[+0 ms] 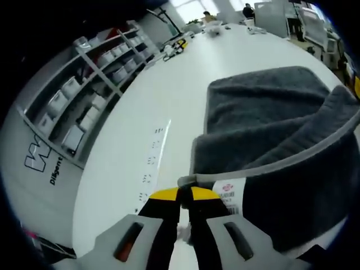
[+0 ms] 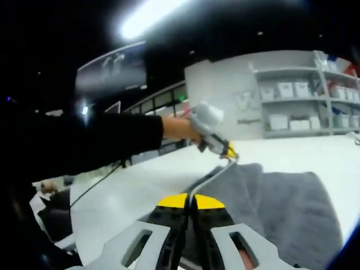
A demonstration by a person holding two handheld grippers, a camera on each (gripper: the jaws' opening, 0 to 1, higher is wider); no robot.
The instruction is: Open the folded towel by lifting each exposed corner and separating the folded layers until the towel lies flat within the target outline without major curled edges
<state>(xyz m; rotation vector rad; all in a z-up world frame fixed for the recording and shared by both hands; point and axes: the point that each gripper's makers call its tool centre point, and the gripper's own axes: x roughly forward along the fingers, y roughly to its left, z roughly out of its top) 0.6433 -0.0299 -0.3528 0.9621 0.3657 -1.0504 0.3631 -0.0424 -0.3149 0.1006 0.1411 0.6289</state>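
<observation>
Both grippers are pinched on the same edge of the grey towel, which lies on the white table. In the left gripper view, the left gripper sits at the bottom centre, its yellow-tipped jaws closed on the hemmed edge just beside the white care label; the lifted layer curves up and away to the right of the frame, while the rest of the towel lies flat toward the upper right. In the right gripper view, the right gripper at the bottom centre is likewise clamped on the pale hem, which runs up the middle of the frame to the other gripper held in a hand with a dark sleeve. Shelves with white boxes stand against the wall at the left.

The step in hand looks like peeling the top layer open. To do it well, I'd keep both grips firm and the hem taut between them, lift just enough to clear the layer beneath, and carry the edge over evenly so neither end lags and curls. Setting it down while gently pulling outward should leave it flat. I can't make out a target outline from here.
</observation>
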